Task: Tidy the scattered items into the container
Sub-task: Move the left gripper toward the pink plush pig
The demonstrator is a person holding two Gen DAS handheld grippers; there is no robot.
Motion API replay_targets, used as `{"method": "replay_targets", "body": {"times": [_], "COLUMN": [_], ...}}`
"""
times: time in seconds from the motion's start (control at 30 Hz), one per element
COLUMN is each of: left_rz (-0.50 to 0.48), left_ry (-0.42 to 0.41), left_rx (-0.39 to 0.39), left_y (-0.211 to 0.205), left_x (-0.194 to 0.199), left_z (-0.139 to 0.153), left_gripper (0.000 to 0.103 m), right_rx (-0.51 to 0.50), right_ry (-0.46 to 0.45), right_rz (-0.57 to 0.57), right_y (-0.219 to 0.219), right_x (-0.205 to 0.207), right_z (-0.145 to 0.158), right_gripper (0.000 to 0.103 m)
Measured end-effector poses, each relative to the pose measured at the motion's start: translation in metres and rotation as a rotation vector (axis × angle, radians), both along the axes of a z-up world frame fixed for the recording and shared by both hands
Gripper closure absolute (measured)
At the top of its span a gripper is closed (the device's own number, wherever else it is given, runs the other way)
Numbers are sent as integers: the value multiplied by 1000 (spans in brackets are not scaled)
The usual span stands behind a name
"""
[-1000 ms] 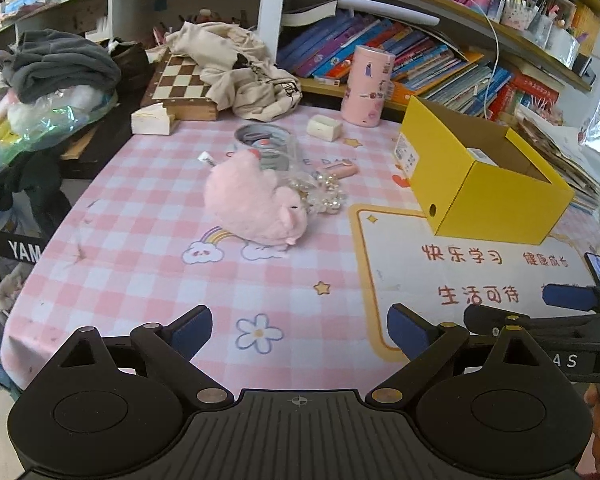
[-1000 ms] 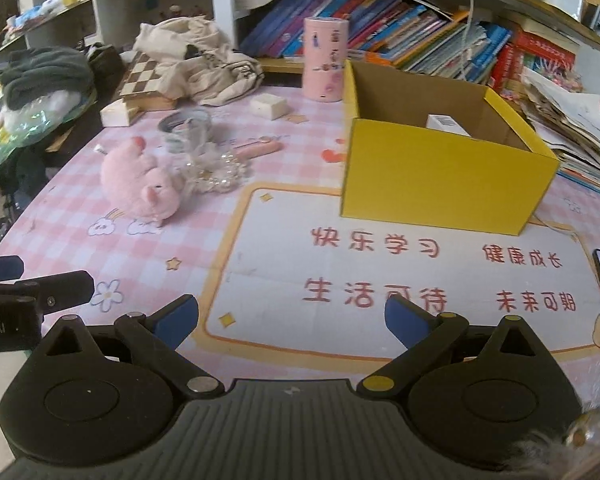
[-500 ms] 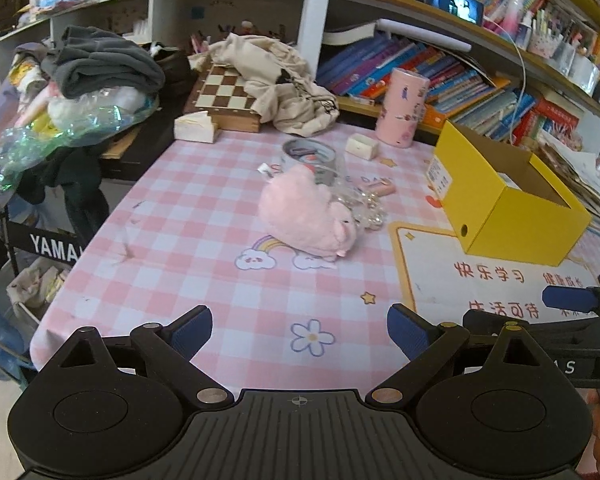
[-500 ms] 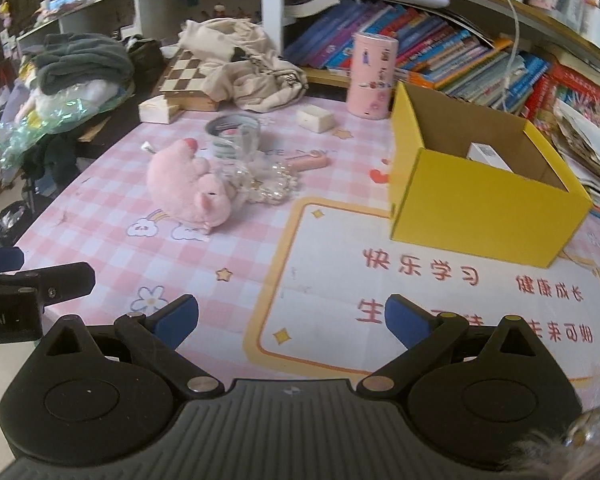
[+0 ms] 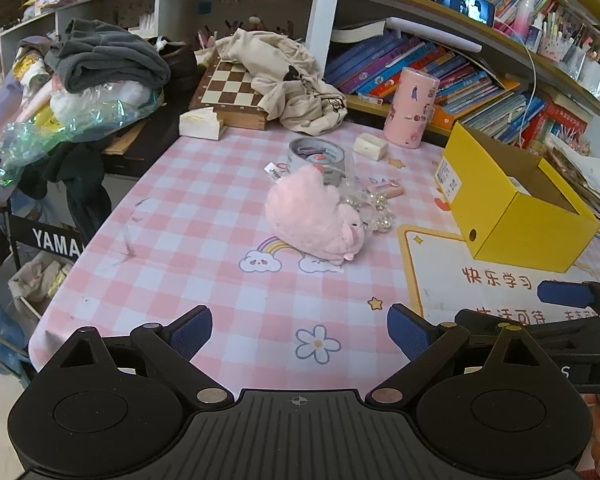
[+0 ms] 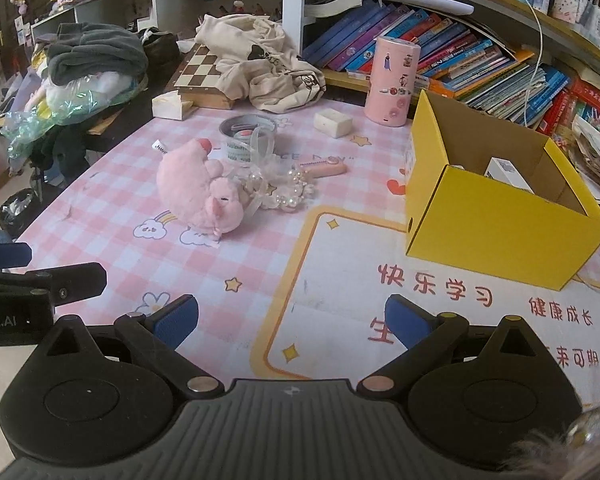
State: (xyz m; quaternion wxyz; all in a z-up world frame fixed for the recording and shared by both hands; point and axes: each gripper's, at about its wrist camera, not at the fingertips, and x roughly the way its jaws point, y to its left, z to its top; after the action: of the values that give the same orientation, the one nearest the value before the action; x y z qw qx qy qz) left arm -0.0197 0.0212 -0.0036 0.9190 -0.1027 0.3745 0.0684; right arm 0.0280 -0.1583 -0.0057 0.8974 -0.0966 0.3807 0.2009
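Observation:
A pink plush toy (image 5: pixel 312 216) (image 6: pixel 200 192) lies in the middle of the pink checked table, with a pearl bracelet (image 6: pixel 288 192) and a pink comb (image 6: pixel 324 168) just right of it. Behind them sit a roll of tape (image 6: pixel 248 132), a small white box (image 6: pixel 334 123) and a pink cylinder (image 6: pixel 392 80). The open yellow box (image 5: pixel 516 204) (image 6: pixel 496 200) stands on the right with a white item inside. My left gripper (image 5: pixel 300 332) and right gripper (image 6: pixel 292 316) both hang open and empty over the table's near edge, well short of the toy.
A chessboard (image 5: pixel 232 88) under a beige cloth bag (image 5: pixel 284 80) lies at the back. Piled clothes and plastic wrap (image 5: pixel 80 92) crowd the left side. Bookshelves (image 6: pixel 460 52) run along the back right. A white mat with red characters (image 6: pixel 440 304) covers the near right.
Both grippers have drawn back and left, so the toy and yellow box now sit further right and look smaller. Their jaws stayed wide.

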Motion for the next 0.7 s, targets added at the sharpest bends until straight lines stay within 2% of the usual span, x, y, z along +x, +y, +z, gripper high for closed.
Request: {"method": "replay_targets", "body": {"times": [0.23,0.7], "left_rz": [36,130], "left_ry": [20,8], "left_rx": [-3,-26], "left_y": [0,6], "left_x": [16,62], "left_z": [-5,-14], "left_gripper": [7,8], "right_rx": [10,0], "right_ry": [4,25], "right_rz": [29,134], "right_y": [1,10], "right_x": [23,83], "right_z": [-3,-13], "right_gripper": [2,4]}}
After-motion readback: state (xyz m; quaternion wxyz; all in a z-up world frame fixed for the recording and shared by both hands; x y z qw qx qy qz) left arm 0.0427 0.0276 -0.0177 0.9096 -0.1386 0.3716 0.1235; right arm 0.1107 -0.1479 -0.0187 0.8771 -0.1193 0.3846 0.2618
